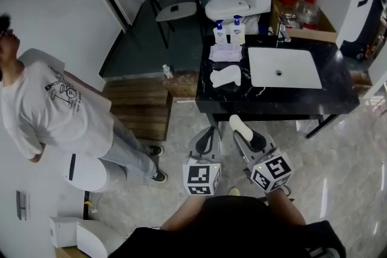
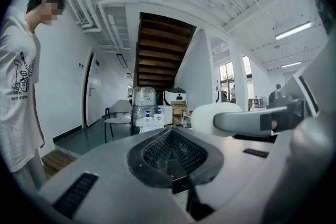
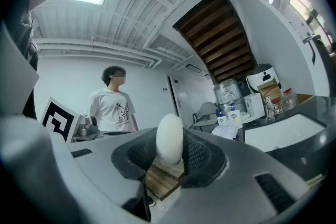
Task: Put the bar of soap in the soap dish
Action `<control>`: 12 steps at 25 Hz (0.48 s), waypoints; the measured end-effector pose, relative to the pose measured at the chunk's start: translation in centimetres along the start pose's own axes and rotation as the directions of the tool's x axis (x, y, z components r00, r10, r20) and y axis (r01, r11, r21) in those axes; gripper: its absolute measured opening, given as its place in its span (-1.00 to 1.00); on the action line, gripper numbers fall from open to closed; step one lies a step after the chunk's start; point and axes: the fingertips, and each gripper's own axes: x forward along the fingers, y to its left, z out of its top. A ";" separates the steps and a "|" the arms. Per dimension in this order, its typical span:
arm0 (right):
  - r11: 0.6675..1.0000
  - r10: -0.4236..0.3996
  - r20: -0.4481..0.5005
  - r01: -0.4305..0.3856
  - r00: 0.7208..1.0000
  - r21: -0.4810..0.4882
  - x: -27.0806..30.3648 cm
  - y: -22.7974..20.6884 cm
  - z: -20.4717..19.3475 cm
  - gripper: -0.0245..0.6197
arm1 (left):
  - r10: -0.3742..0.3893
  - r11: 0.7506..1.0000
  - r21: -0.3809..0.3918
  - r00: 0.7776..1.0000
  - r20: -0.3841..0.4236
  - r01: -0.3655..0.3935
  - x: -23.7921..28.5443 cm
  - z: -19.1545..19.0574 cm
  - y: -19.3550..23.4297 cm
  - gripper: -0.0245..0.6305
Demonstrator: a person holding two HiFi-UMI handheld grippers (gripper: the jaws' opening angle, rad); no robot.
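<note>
Currently the right claw grips the bar of soap on edge, lower centre of head view, short of the black worktop. The left claw is closed and empty.

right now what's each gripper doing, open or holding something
left gripper: closed, empty
right gripper: closed on the bar of soap
</note>
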 end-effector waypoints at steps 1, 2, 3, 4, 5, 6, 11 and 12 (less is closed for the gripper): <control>1.000 -0.002 -0.002 0.002 1.000 0.002 0.3 -0.2 0.0 -0.56 | 0.000 1.000 -0.002 1.000 -0.003 0.000 0.4 -0.1 0.3 -0.92; 1.000 -0.004 -0.005 0.004 1.000 0.005 0.7 -0.5 -0.1 -0.56 | 0.000 1.000 -0.003 1.000 -0.006 0.000 0.9 -0.1 0.6 -0.92; 1.000 -0.007 -0.007 0.007 1.000 0.008 1.0 -0.8 -0.2 -0.56 | 0.000 1.000 -0.002 1.000 -0.007 0.000 1.3 -0.1 0.9 -0.92; 1.000 -0.010 -0.009 0.010 1.000 0.010 1.5 -1.2 -0.3 -0.56 | -0.001 1.000 -0.002 1.000 -0.007 0.001 1.9 -0.2 1.2 -0.92; 1.000 -0.014 -0.012 0.014 1.000 0.012 1.9 -1.7 -0.4 -0.56 | -0.004 1.000 -0.003 1.000 -0.008 0.004 2.5 -0.2 1.5 -0.92; 1.000 -0.016 -0.014 0.017 1.000 0.013 2.4 -2.1 -0.4 -0.56 | -0.007 1.000 -0.004 1.000 -0.008 0.007 3.1 -0.2 1.7 -0.92; 1.000 -0.012 -0.009 0.012 1.000 0.008 5.2 -3.6 0.3 -0.56 | -0.020 1.000 -0.014 1.000 -0.005 0.020 6.0 0.5 3.5 -0.92; 1.000 -0.014 -0.009 0.014 1.000 0.011 5.8 -3.9 0.4 -0.56 | -0.022 1.000 -0.016 1.000 -0.005 0.022 6.5 0.6 3.9 -0.92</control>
